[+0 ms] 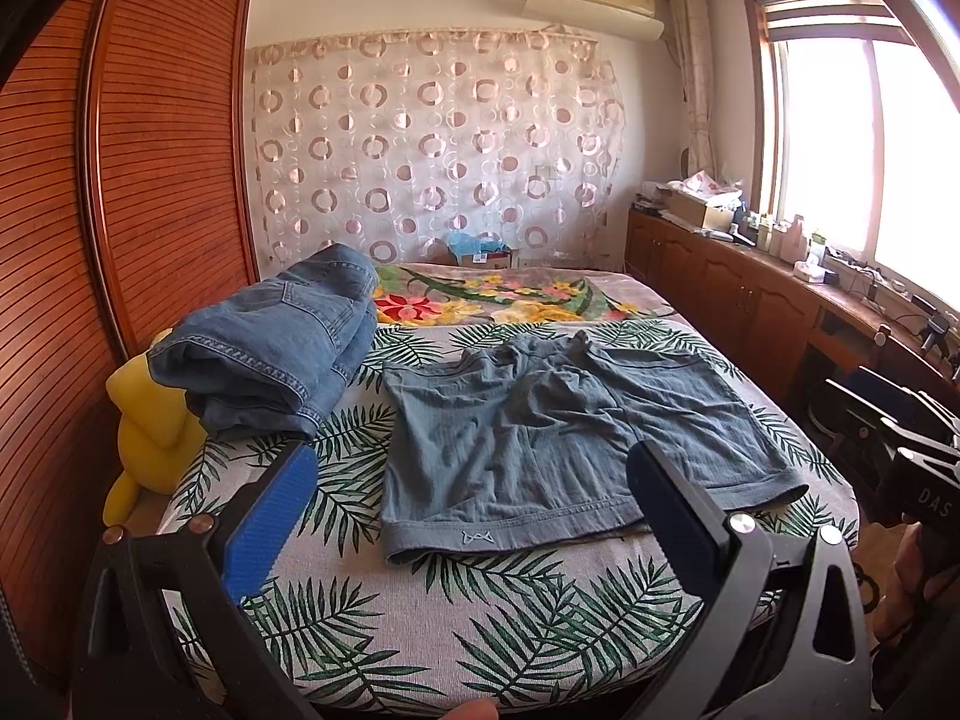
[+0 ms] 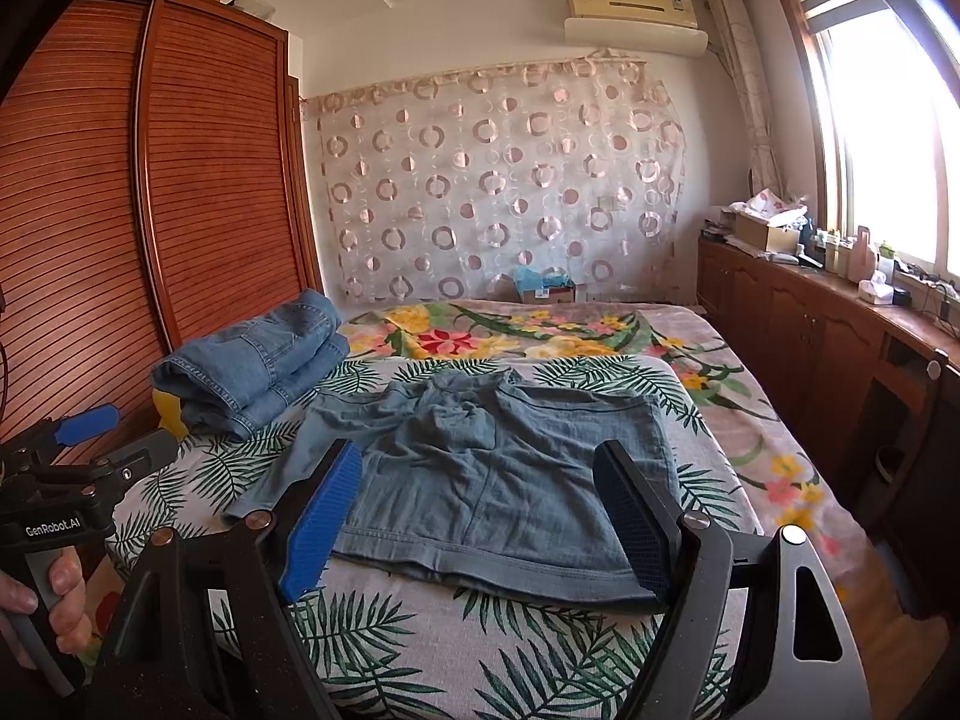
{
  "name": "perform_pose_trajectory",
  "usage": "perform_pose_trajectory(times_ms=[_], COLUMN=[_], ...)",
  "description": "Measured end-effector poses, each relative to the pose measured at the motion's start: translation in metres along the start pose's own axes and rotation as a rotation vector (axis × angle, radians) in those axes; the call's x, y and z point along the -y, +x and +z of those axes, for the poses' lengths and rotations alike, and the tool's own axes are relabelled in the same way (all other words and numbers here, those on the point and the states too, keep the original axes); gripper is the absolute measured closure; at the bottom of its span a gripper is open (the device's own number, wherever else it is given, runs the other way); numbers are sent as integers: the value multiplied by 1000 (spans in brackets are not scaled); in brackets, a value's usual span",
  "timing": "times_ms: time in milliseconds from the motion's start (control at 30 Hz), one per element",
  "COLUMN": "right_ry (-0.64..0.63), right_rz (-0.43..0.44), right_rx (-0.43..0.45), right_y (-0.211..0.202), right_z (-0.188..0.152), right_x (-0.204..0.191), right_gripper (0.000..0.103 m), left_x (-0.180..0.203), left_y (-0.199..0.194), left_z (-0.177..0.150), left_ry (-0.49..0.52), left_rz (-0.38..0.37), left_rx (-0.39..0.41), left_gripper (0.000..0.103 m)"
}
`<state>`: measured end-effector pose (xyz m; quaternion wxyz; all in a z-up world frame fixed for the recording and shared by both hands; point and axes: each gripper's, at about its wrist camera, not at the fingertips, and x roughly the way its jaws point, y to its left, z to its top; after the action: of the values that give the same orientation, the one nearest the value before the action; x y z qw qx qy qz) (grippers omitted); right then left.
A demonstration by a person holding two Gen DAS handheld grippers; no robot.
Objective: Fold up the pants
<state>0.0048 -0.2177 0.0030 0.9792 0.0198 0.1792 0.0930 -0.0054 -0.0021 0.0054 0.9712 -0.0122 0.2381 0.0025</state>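
Grey-blue shorts (image 1: 540, 438) lie spread flat on the leaf-print bedspread (image 1: 420, 618), waistband edge toward me, leg openings rumpled at the far side. They also show in the right wrist view (image 2: 480, 480). My left gripper (image 1: 474, 480) is open and empty, hovering above the near left part of the shorts. My right gripper (image 2: 480, 480) is open and empty, above the near right part of the shorts. The left gripper (image 2: 114, 438) shows at the left of the right wrist view. The right gripper's body (image 1: 900, 456) shows at the right edge of the left wrist view.
Folded blue jeans (image 1: 282, 348) lie stacked at the bed's left, beside a yellow plush toy (image 1: 150, 432). A floral blanket (image 1: 504, 294) covers the far bed. A slatted wooden wardrobe (image 1: 120, 180) stands left; a wooden cabinet counter (image 1: 750, 288) with clutter runs right under the window.
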Motion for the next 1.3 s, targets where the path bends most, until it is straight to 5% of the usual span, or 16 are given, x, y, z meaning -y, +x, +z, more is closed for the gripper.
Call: perform_pose_trajectory(times_ms=[1300], right_ry=[3], right_rz=[2], right_rx=[16], right_y=[-3], right_z=[-1], right_x=[0], right_gripper=[22], left_x=[4], left_y=[-4], left_z=[4], left_ry=[6], left_rz=[-2], left_rx=[17], left_gripper=[0])
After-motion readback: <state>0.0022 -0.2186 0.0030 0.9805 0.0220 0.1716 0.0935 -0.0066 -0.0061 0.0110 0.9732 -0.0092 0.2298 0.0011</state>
